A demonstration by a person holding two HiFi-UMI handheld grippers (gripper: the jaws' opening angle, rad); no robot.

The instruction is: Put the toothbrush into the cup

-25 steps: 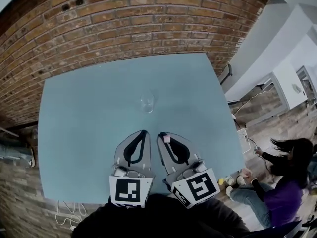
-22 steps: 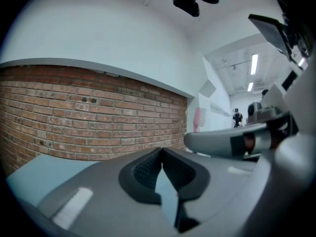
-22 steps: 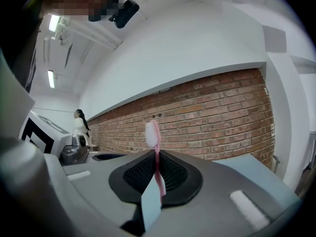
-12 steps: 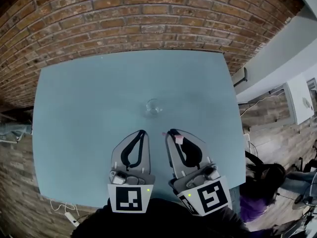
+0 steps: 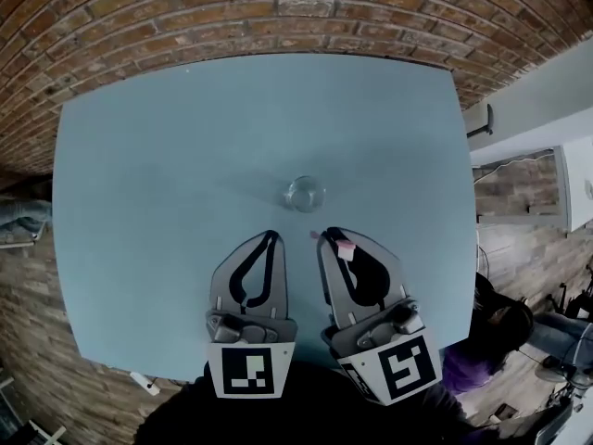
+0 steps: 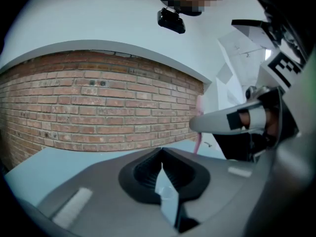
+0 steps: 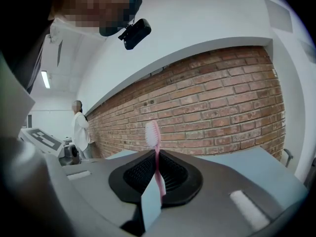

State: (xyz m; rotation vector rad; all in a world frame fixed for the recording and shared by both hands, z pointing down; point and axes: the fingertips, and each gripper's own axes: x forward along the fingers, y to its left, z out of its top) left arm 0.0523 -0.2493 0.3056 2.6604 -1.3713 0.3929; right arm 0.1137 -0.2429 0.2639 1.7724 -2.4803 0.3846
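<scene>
A clear glass cup (image 5: 304, 194) stands upright near the middle of the blue-grey table (image 5: 148, 174). My right gripper (image 5: 324, 236) is just on the near side of the cup, shut on a pink toothbrush (image 7: 157, 168). The brush stands upright between the jaws, bristle head (image 7: 151, 131) on top. In the head view only a pink bit of the toothbrush (image 5: 345, 247) shows on the gripper. My left gripper (image 5: 271, 237) hangs beside it, to the near left of the cup, its jaws shut with nothing in them. In the left gripper view, the left gripper (image 6: 161, 154) has the right one (image 6: 237, 120) beside it.
A brick wall (image 5: 278, 12) runs behind the table's far edge. To the right of the table a person (image 5: 496, 336) is low on the floor. Another person in white (image 7: 79, 127) stands far off. A cable lies on the floor at the near left corner (image 5: 144, 383).
Both grippers have moved forward and a little lower, closing the gap to the cup. The head view has tilted down, so more of the table shows. The toothbrush stays gripped.
</scene>
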